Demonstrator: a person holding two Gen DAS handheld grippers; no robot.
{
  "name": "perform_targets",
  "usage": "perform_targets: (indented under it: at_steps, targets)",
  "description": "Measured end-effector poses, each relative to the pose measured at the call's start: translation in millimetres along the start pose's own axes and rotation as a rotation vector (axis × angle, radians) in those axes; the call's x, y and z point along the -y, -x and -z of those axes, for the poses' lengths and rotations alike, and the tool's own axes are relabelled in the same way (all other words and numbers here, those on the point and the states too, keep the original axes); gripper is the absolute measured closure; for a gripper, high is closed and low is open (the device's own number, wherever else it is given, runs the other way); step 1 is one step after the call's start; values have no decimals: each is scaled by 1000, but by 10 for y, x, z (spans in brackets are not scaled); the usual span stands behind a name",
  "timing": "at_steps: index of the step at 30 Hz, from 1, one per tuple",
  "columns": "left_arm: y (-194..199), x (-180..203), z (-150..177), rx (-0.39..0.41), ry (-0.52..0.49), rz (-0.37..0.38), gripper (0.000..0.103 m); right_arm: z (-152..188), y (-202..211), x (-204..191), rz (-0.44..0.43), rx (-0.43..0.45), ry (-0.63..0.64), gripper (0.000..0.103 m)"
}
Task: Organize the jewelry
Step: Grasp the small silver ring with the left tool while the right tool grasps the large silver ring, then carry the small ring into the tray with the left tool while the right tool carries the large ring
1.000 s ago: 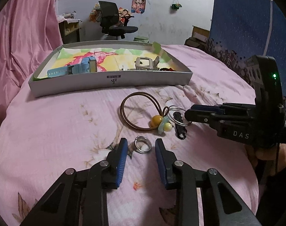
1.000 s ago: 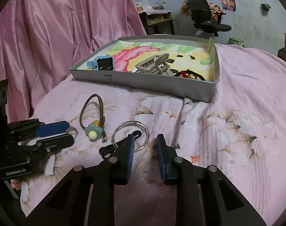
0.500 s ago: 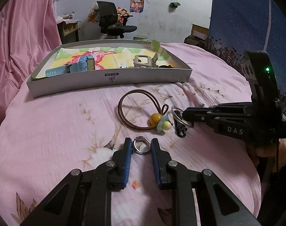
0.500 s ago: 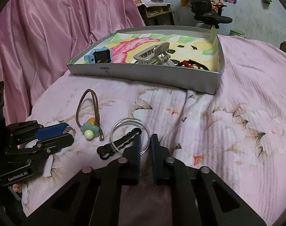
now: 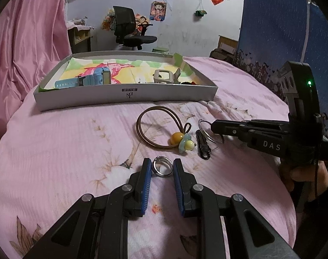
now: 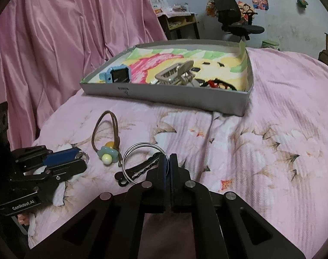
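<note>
My left gripper (image 5: 162, 168) is shut on a small silver ring (image 5: 163, 168), which is slightly off the pink cloth. My right gripper (image 6: 168, 160) is shut on a large silver key ring (image 6: 142, 161) with a black strap (image 6: 138, 170) attached. That key ring (image 5: 207, 132) and the right gripper (image 5: 213, 127) also show in the left wrist view. A brown cord with a yellow bead and pale green flower charm (image 5: 181, 142) lies between them. The grey tray (image 5: 125, 96) holds a blue watch (image 5: 88, 79), a beige hair clip (image 5: 164, 76) and a dark red bracelet (image 6: 218, 85).
A pink floral cloth (image 6: 282, 140) covers the round table. Pink curtain (image 6: 45, 43) hangs at left. An office chair (image 5: 131, 30) and a desk stand behind. A blue panel (image 5: 282, 43) stands at right.
My left gripper closed in around the small ring and lifted it slightly. My right gripper closed on the key ring's edge.
</note>
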State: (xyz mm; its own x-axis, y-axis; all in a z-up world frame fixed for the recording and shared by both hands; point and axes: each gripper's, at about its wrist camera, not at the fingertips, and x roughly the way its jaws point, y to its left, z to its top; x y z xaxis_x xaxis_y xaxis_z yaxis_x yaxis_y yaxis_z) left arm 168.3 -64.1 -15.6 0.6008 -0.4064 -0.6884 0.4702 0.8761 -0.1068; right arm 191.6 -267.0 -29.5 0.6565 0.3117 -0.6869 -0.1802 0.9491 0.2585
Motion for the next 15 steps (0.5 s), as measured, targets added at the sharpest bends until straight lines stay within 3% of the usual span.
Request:
perform_targets:
  at_steps: [7,15]
  targets:
    - [118,-14,-39,49,16,-3,83,-25,125,41,-4,70,-16,100]
    - [216,-72,-285,132,57,-67,83,-133,175,64,-14,124,-34,100]
